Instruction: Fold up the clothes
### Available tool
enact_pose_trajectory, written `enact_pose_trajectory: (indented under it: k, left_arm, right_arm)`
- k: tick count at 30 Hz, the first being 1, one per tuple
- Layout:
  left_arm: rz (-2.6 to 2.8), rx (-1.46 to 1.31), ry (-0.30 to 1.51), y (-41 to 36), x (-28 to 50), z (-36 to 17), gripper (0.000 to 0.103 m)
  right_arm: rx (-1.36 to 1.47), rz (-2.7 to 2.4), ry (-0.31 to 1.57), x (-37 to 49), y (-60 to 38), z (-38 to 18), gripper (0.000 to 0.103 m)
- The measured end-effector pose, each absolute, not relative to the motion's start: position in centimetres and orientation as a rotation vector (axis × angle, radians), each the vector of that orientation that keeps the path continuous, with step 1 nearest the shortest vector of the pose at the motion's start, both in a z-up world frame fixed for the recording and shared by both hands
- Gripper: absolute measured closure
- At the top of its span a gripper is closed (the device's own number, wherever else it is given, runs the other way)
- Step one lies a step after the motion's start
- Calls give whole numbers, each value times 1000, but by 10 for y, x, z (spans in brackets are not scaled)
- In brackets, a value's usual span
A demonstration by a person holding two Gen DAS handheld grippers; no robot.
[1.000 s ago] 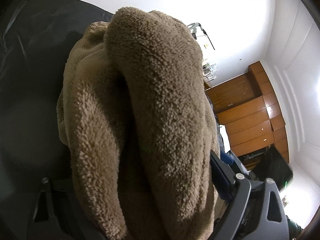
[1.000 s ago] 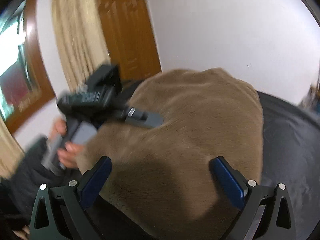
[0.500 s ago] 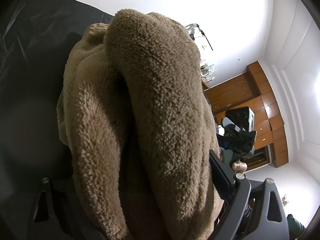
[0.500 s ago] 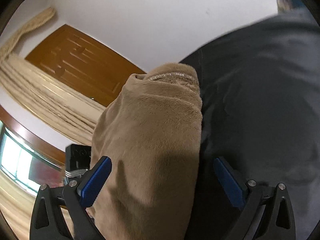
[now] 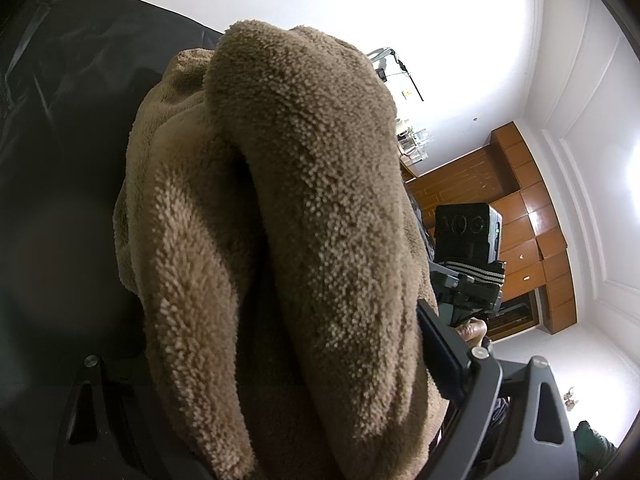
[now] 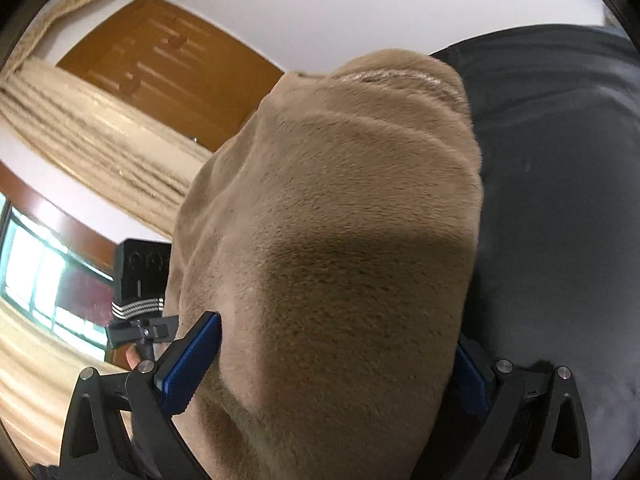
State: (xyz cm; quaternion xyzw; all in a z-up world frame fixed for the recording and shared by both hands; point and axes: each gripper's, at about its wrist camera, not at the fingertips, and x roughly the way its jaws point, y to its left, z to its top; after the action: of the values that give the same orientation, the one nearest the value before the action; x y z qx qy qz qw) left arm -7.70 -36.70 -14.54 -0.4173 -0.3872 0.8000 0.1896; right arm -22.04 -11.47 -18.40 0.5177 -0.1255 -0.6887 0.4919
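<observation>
Bunched brown fleece garment (image 5: pixel 304 240) fills the left tool (image 5: pixel 280 420), whose fingers look clamped on the thick folds, while in the right wrist view the right tool (image 6: pixel 332 364) has its blue pads (image 6: pixel 192 360) pressed against both sides of the same plush cloth (image 6: pixel 340 240). Both tools hold it up over the dark surface (image 6: pixel 560 200), probably so it hangs straight for a fold. Beyond stand wooden cabinets (image 5: pixel 520 208), a curtain (image 6: pixel 100 140) and white walls.

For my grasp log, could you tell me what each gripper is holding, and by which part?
Both hold the brown fleece garment: the left gripper clamps a thick bunched fold, and the right gripper is closed around another bunched section. Which garment part either is cannot be told.
</observation>
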Motion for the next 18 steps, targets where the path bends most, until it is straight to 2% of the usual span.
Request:
enact_pose_trajectory:
  k: [10, 12, 15, 18]
  left_arm:
    - [2265, -1176, -1072, -354, -74, -142, 8]
    - [2284, -1178, -1058, -351, -73, -141, 9]
    - [2306, -1181, -1047, -348, -73, -139, 10]
    - [2322, -1178, -1055, -347, -72, -138, 15]
  right_arm:
    - [1208, -1731, -173, -210, -134, -188, 1]
    - [1190, -1748, -188, -208, -133, -191, 16]
    - [1153, -1783, -213, -203, -130, -193, 32]
    - [1109, -1840, -196, -195, -130, -186, 43]
